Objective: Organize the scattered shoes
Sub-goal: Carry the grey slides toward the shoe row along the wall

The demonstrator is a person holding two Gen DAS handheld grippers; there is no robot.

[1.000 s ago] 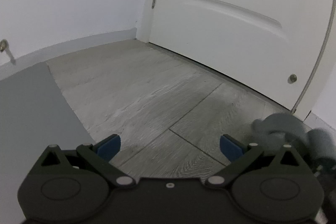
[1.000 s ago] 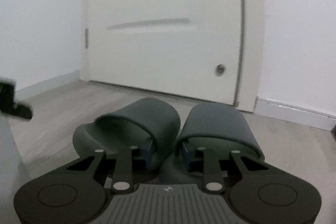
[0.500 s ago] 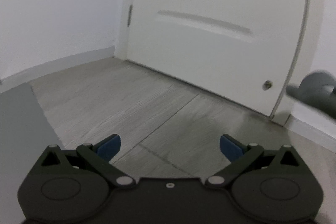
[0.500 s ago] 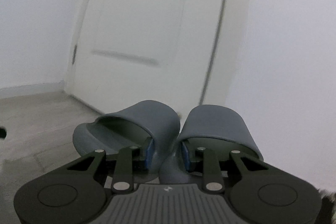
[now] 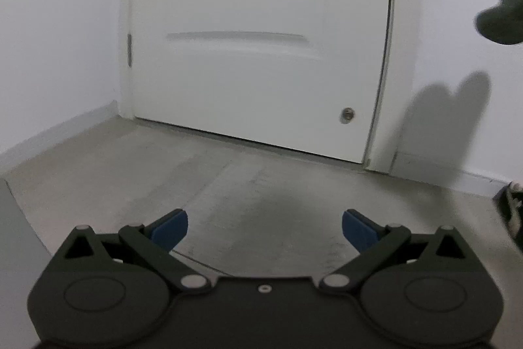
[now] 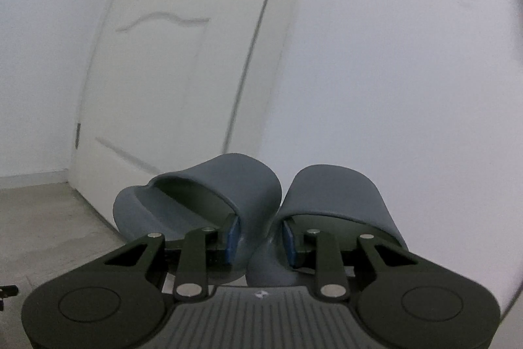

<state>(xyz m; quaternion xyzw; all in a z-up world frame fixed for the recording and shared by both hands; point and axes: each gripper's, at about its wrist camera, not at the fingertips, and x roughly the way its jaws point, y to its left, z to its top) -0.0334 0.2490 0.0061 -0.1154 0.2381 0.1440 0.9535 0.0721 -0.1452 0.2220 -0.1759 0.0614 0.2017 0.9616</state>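
Two grey slippers (image 6: 261, 205) are hanging pinched side by side between the blue fingers (image 6: 232, 233) of the right gripper (image 6: 260, 239), which is clamping their inner walls together and carrying them clear of the floor (image 6: 49, 224) in front of the white door (image 6: 170, 71). Nearer the floor, the left gripper (image 5: 264, 226) is holding its fingers (image 5: 170, 226) wide apart on nothing, while a dark shoe (image 5: 511, 211) is showing at the right edge by the wall. Judging from this, the carrying step is under way, and the next move is calling for lowering the pair level and releasing only once both soles are resting.
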